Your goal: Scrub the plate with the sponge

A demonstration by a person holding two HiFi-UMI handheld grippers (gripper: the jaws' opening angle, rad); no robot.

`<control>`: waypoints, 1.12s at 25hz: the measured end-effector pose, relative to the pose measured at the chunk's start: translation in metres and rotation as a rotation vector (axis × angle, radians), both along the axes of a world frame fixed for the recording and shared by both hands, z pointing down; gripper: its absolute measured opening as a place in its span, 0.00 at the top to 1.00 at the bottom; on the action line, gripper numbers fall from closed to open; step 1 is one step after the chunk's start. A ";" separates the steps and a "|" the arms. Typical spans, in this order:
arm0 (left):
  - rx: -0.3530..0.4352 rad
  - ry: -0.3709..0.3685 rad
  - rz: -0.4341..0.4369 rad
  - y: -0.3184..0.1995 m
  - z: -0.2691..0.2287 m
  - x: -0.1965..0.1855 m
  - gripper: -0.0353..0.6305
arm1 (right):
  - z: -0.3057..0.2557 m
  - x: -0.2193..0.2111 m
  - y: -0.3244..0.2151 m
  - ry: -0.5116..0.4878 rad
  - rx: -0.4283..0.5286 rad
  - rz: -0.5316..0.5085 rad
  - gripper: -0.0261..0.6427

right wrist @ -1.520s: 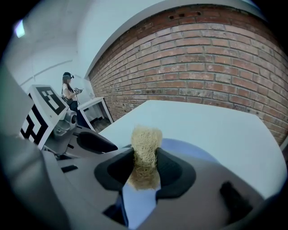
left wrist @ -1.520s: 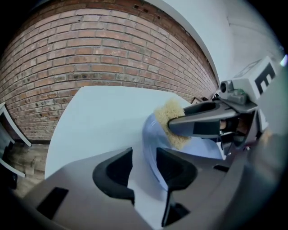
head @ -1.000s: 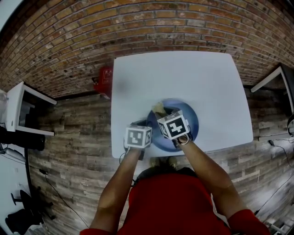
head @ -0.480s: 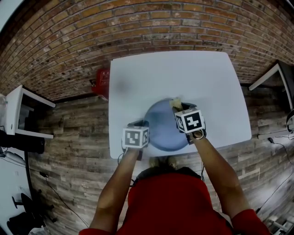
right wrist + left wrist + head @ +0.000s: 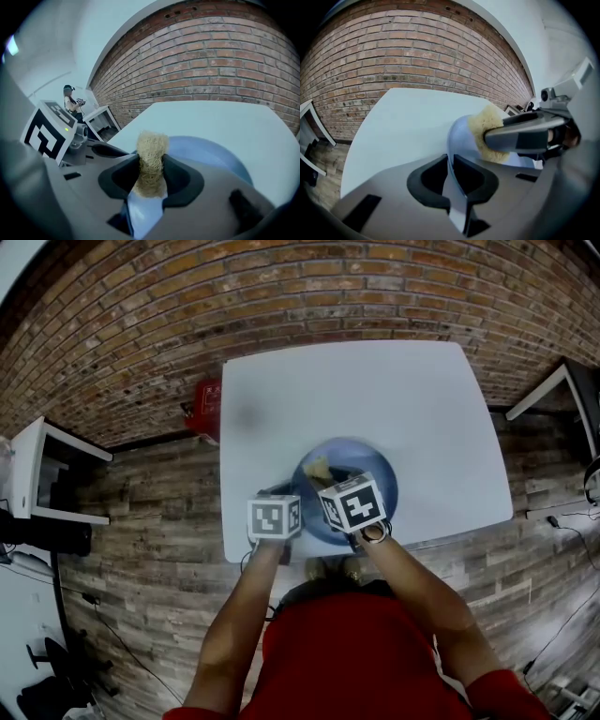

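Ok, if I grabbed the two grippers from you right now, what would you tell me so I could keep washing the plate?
Left gripper: shut on the near rim of the blue plate, steadying it; its jaws just tightened a little.
Right gripper: shut on the yellow sponge, which rests on the plate's left side in the head view.
The plate lies on the white table, near its front edge.
Done: sponge gripped and on the plate. How clean it is can't be told.
Left: probably scrub across the rest, keeping the left grip.
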State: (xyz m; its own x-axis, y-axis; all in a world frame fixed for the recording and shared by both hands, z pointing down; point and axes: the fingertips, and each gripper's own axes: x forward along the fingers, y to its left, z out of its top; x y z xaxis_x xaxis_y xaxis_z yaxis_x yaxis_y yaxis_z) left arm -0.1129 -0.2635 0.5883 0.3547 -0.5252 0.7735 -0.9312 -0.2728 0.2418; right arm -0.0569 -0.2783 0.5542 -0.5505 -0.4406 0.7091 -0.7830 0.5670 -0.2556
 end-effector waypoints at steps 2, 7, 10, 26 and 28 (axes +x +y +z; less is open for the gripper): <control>0.000 0.002 -0.002 0.000 0.000 0.000 0.88 | 0.004 -0.014 0.005 -0.004 -0.017 -0.018 0.73; 0.001 0.013 -0.012 -0.001 0.000 -0.001 0.88 | 0.013 -0.021 0.007 0.017 -0.034 -0.032 0.73; 0.002 0.010 -0.013 0.000 0.000 -0.003 0.88 | 0.012 -0.008 0.004 0.038 -0.031 -0.016 0.73; -0.001 0.003 -0.014 0.000 0.001 -0.002 0.88 | 0.012 0.119 -0.004 0.138 -0.034 0.181 0.73; -0.002 0.003 -0.016 0.000 0.000 -0.003 0.88 | 0.004 0.099 0.006 0.098 -0.035 0.150 0.73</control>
